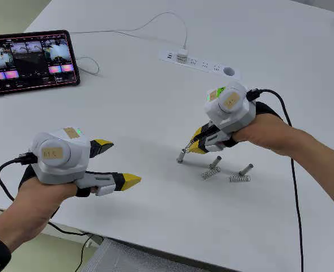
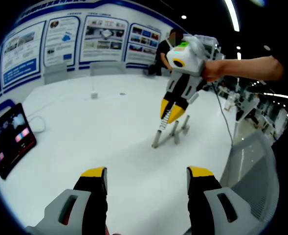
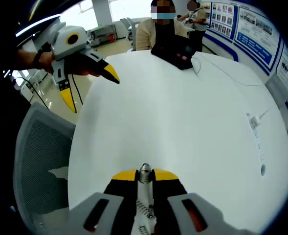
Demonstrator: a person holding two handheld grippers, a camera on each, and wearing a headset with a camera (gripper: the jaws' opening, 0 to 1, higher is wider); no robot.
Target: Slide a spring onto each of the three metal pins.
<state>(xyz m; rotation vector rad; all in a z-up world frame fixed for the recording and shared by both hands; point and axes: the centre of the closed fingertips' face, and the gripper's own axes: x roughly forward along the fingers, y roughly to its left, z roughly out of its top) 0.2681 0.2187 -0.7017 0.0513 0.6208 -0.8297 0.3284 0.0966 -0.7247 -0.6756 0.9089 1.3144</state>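
Spring (image 3: 144, 170) lies lengthwise between right gripper (image 3: 144, 176) jaws.

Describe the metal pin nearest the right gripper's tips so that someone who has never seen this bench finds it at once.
On the white table, find the right gripper, nearer than the power strip. Three metal pins stand in a row by its tips. Take the left-end pin: its neighbours have loose springs beside them, while the held spring points at it.
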